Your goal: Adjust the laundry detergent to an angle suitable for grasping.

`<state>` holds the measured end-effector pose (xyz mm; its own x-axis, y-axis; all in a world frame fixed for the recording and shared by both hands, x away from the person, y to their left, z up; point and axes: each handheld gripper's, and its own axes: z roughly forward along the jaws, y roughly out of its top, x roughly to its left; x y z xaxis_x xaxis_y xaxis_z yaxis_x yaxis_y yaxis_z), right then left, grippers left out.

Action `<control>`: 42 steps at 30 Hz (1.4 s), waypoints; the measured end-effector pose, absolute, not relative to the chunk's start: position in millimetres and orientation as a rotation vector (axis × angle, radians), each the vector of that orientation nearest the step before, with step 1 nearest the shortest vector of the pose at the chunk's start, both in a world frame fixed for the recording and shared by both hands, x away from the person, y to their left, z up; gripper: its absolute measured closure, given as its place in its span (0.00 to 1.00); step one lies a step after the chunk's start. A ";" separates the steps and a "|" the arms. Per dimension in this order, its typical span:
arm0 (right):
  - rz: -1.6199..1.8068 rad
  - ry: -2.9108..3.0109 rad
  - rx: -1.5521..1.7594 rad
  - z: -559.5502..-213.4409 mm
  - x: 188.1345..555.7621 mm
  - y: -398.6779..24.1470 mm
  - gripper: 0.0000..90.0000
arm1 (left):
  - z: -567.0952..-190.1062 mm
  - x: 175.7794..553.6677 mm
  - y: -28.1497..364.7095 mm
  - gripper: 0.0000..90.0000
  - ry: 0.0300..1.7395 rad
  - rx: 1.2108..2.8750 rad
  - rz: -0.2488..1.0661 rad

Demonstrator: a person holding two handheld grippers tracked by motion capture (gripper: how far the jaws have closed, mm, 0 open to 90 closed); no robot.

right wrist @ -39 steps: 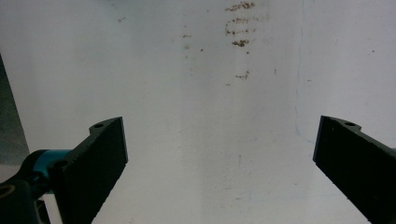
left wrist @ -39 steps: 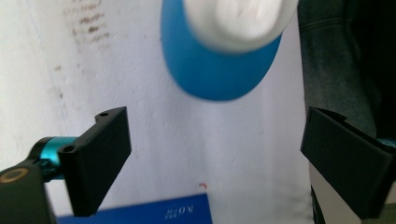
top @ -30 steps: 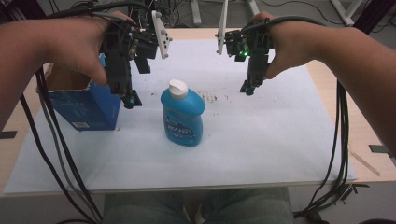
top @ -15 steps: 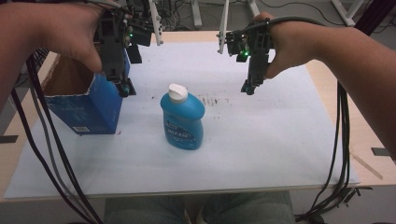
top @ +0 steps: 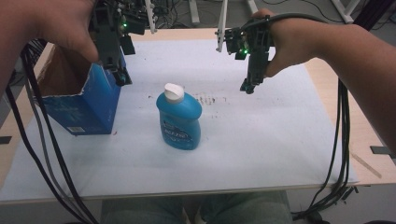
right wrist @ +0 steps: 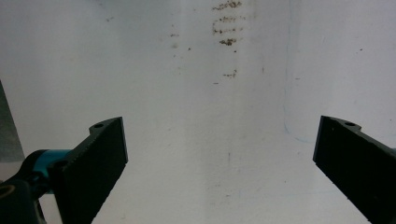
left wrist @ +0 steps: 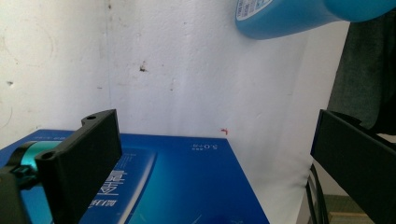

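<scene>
Overhead, both tongs gape empty: left tongs above the box rim, right tongs over bare sheet.

Bottle top and blue box (lower half) beyond frame edges

Left gripper: you moved it leftward and toward the table's far edge, away from the blue bottle, until it hung over the near corner of the open blue box. Its jaws had just been opening; nothing sat between them.
</scene>
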<state>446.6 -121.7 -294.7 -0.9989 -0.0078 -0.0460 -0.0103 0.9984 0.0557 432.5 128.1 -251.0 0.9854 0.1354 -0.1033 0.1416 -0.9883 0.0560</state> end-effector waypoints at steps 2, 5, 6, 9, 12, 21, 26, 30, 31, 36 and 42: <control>0.092 3.093 -0.015 -294.6 447.0 -121.8 0.02 | -249.1 432.0 127.4 0.02 0.216 3.073 -0.140; 0.098 3.091 -0.023 -294.1 445.6 -121.5 0.02 | -247.8 428.9 126.0 0.02 0.207 3.075 -0.118; 0.097 3.089 -0.024 -293.9 445.0 -121.5 0.02 | -247.6 427.9 125.3 0.02 0.209 3.079 -0.112; 0.097 3.086 -0.032 -292.9 443.8 -122.2 0.02 | -247.0 427.3 123.9 0.02 0.208 3.084 -0.102; 0.101 3.082 -0.026 -291.3 443.7 -124.1 0.02 | -246.2 425.6 121.8 0.02 0.200 3.081 -0.096; 0.114 3.064 -0.002 -284.1 439.2 -127.8 0.02 | -242.8 418.5 116.3 0.02 0.169 3.086 -0.076; 0.108 3.058 -0.013 -282.1 435.8 -128.5 0.02 | -241.3 418.2 115.5 0.02 0.151 3.080 -0.080; 0.125 3.059 -0.007 -280.0 436.3 -131.2 0.02 | -240.6 420.7 113.9 0.02 0.139 3.082 -0.084; 0.127 3.060 -0.011 -280.0 437.1 -131.9 0.02 | -241.1 420.7 113.6 0.02 0.138 3.081 -0.087; 0.122 3.066 -0.002 -282.3 442.0 -134.2 0.02 | -244.7 422.5 114.3 0.02 0.145 3.090 -0.093; 0.140 3.061 0.007 -281.8 443.6 -135.1 0.02 | -243.8 423.7 113.9 0.02 0.140 3.094 -0.091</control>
